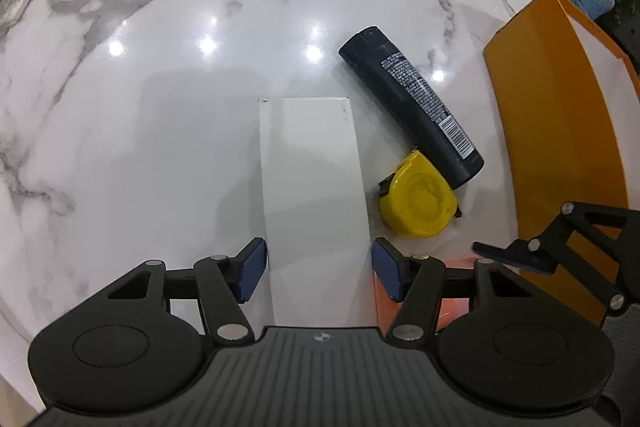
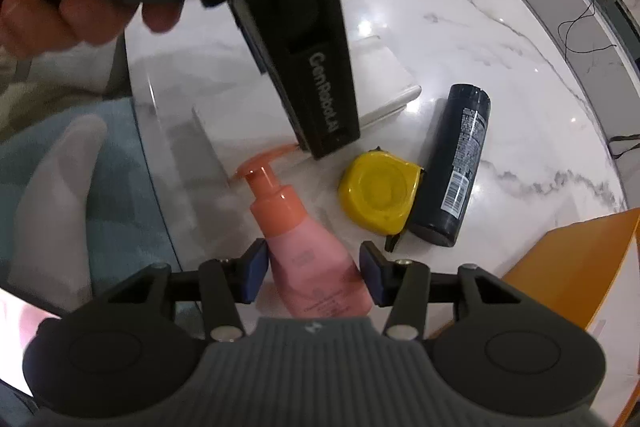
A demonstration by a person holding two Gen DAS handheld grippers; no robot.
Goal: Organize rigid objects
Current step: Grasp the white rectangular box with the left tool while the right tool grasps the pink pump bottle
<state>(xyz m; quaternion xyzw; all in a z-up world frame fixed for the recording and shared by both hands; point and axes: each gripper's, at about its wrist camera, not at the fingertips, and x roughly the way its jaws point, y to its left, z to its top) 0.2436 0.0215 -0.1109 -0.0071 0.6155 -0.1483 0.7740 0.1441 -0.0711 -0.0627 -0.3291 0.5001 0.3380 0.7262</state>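
From the left wrist, bare marble table (image 1: 132, 131) spreads wide from nine to twelve o'clock. The left gripper (image 1: 319, 269) straddles the white box (image 1: 312, 187), its left pad against the side, the right a sliver off; a firm grip cannot be told. At two o'clock lie the yellow tape measure (image 1: 416, 197), touching the black bottle (image 1: 416, 107), with the orange tray (image 1: 560, 147) beyond. The right gripper (image 2: 313, 275) brackets the pink pump bottle (image 2: 308, 255), left pad touching.

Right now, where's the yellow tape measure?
In the left wrist view the yellow tape measure lies on the marble table, right of the white box, touching the black bottle's near end.
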